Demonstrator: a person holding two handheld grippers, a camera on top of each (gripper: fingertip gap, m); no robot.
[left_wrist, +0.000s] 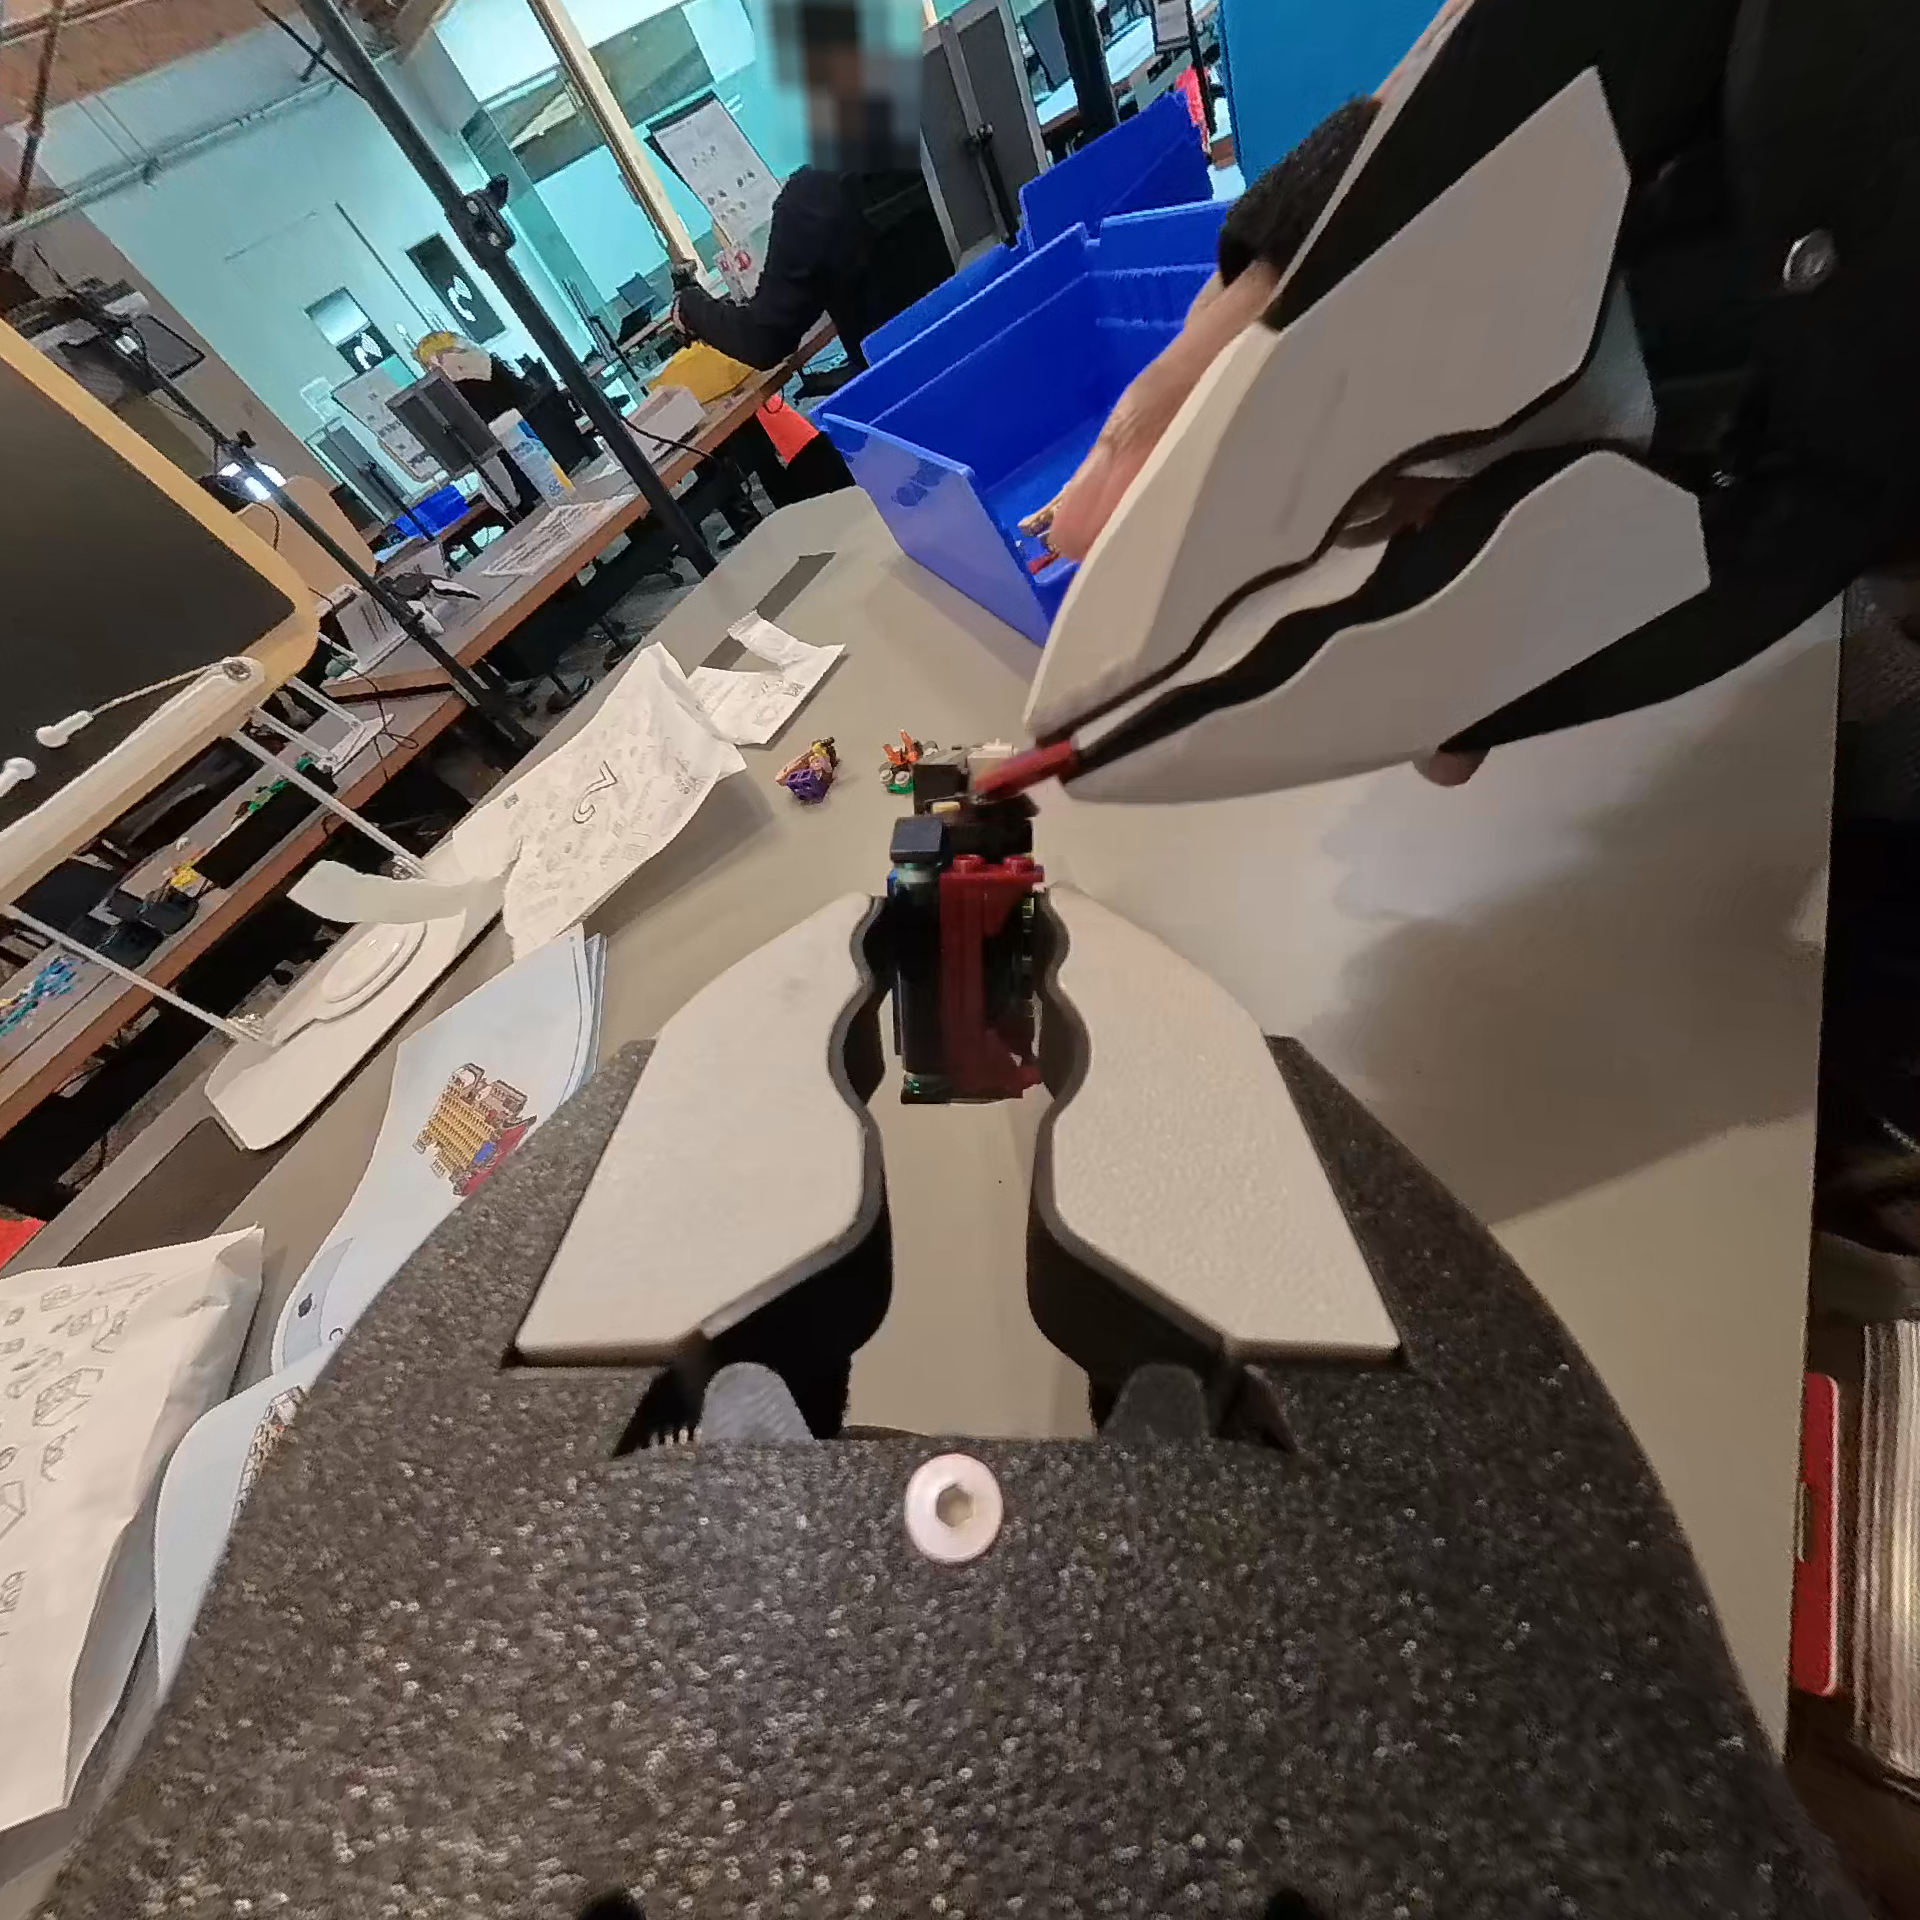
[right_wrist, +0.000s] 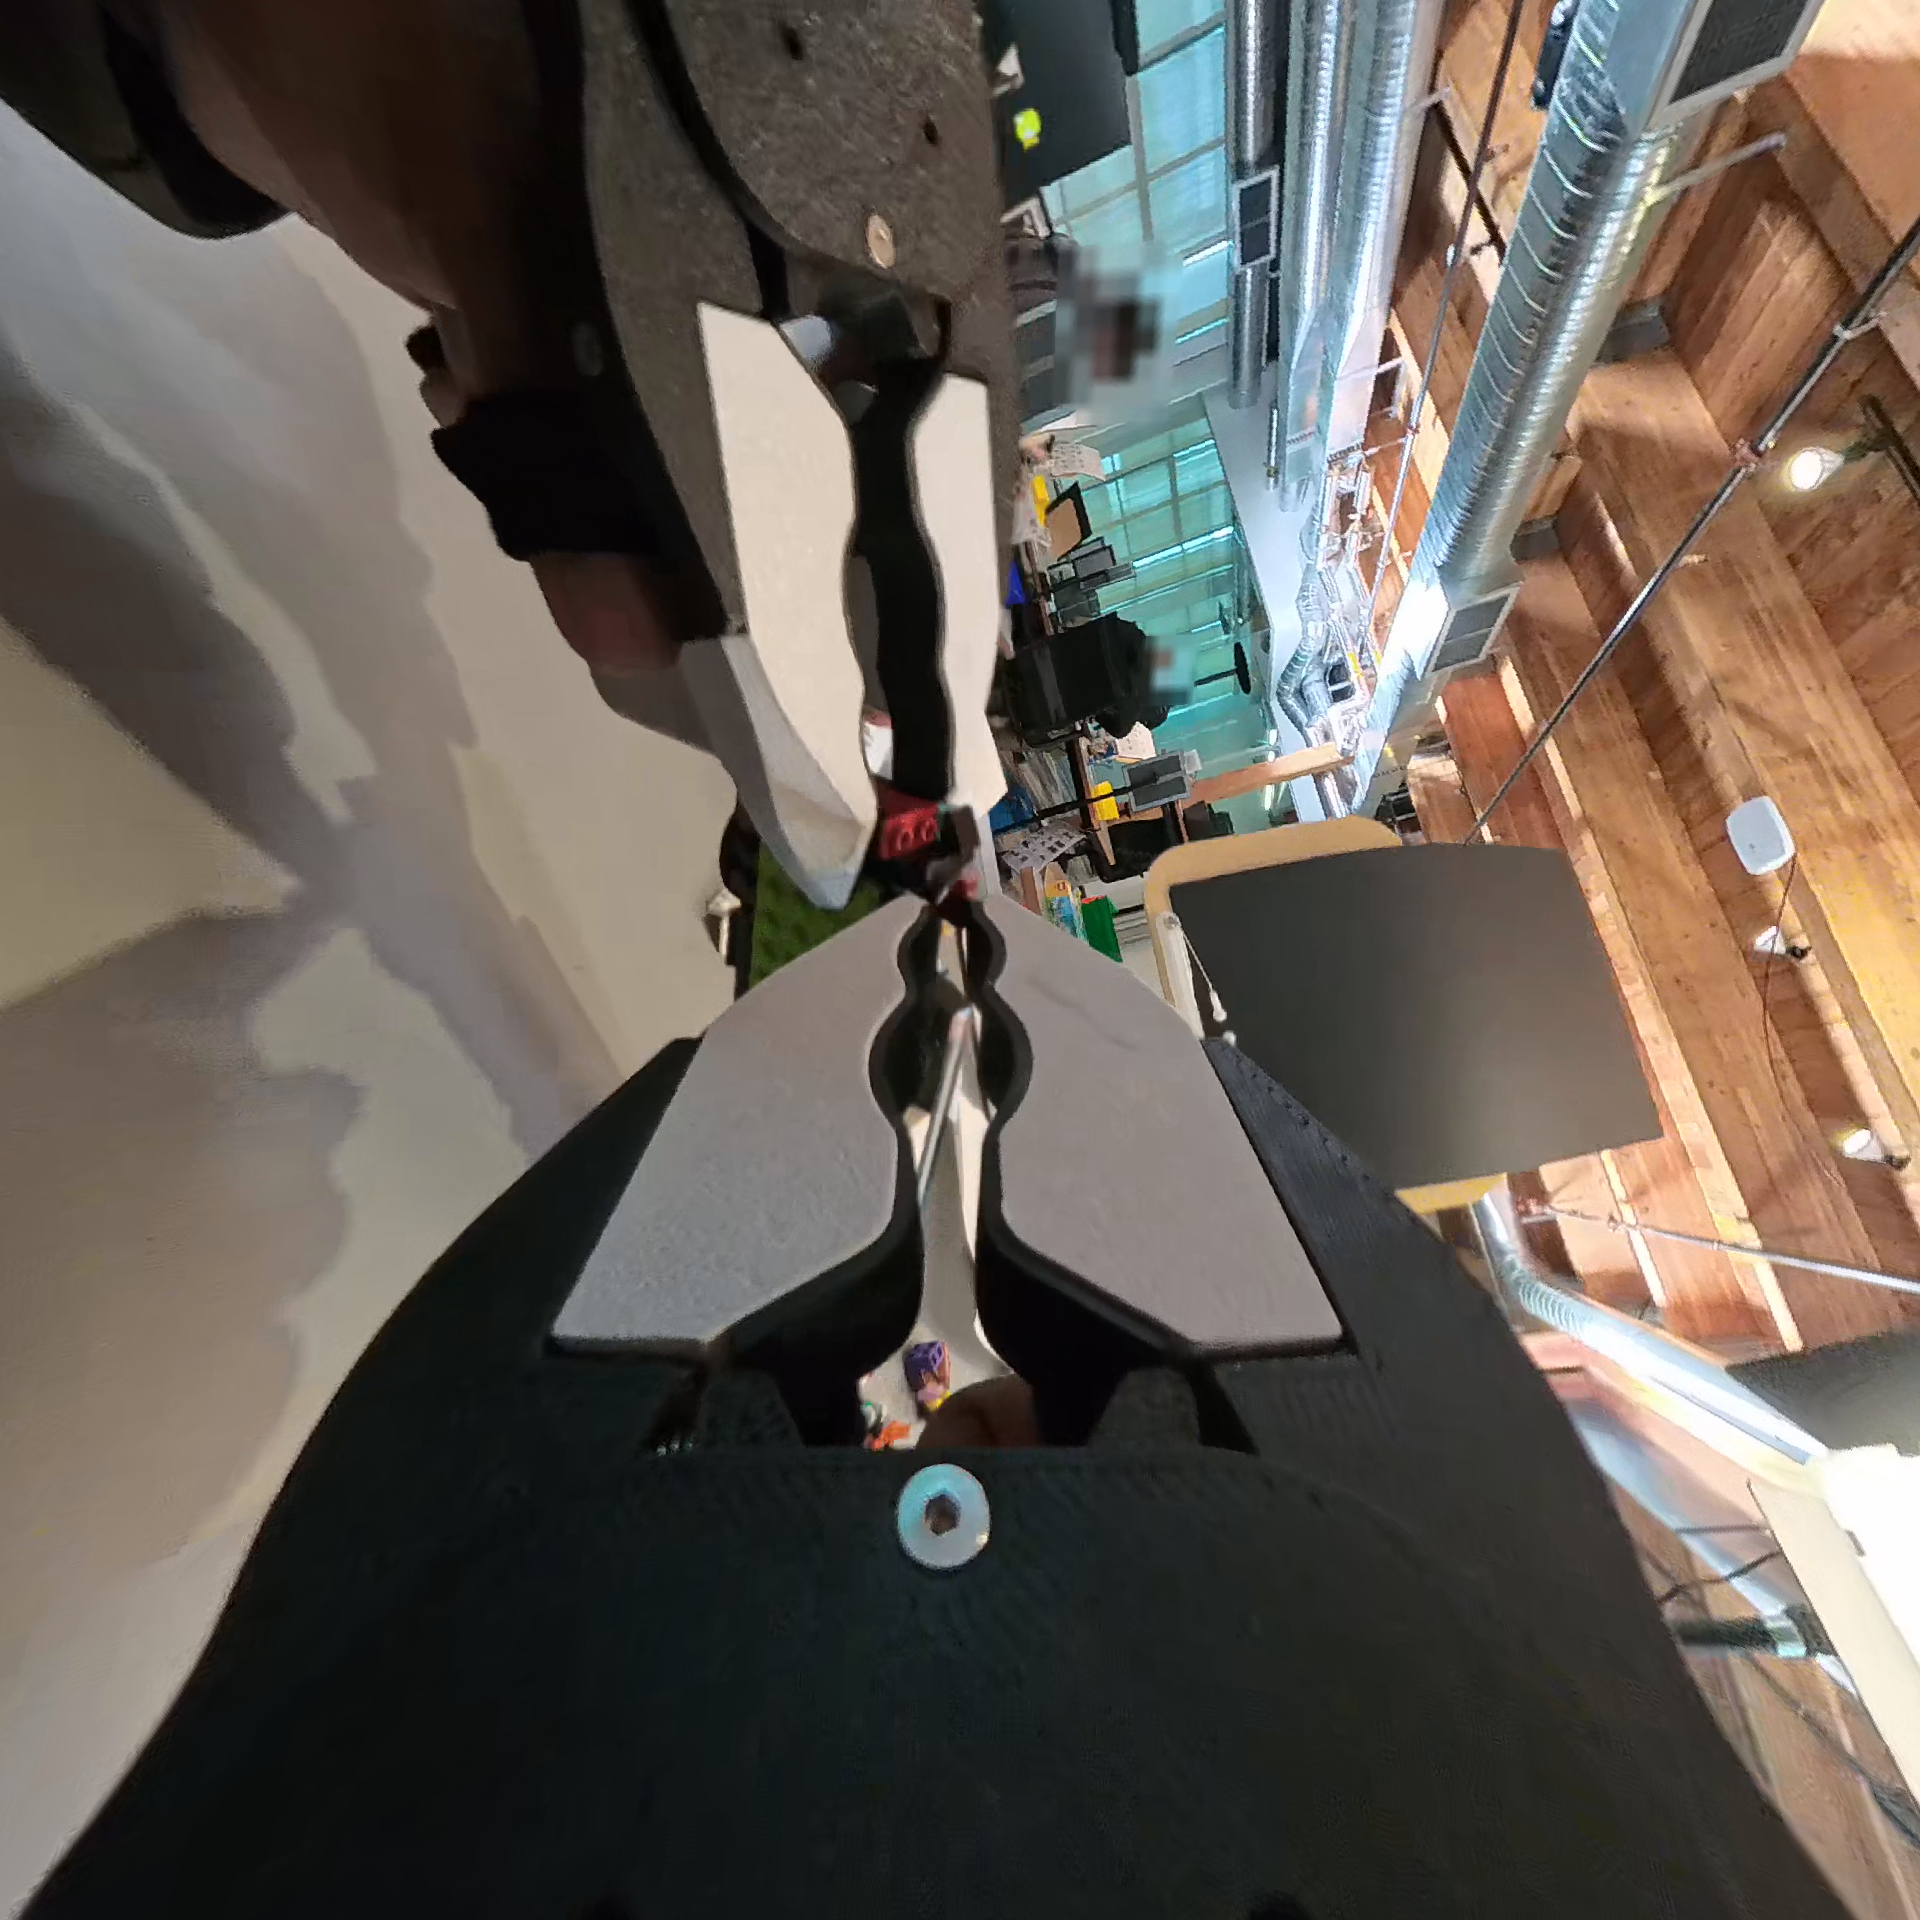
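Left hand-held gripper (left_wrist: 961, 977) is clamped on a stack of toy bricks (left_wrist: 971, 966), dark red, black and blue, both pads pressed against its sides, and it holds the stack above the grey desk (left_wrist: 1299, 935). Right hand-held gripper (left_wrist: 1070, 764) comes in from the right of the brick stack, its fingers nearly together and pinching a small red piece (left_wrist: 1023, 771) whose free end touches the top of the stack; in the right wrist view the same gripper (right_wrist: 951, 920) has its tips closed just under the stack, which shows there with red studs (right_wrist: 904, 831).

Largest of the things about the brick stack is the blue bin (left_wrist: 997, 416), beyond it and to the right on the desk, with a few small pieces in its bottom. A dark screen with a pale wooden frame (left_wrist: 125, 582) stands well to the left of the stack. Printed paper sheets (left_wrist: 603, 790) lie left of the stack and beyond it, and booklets with a coloured picture (left_wrist: 468, 1122) lie nearer on the left. A white plastic lid (left_wrist: 343, 987) rests at the desk's left edge. Just beyond the stack, on the desk, sit a small purple brick piece (left_wrist: 808, 774) and a small orange and green one (left_wrist: 902, 758), near each other
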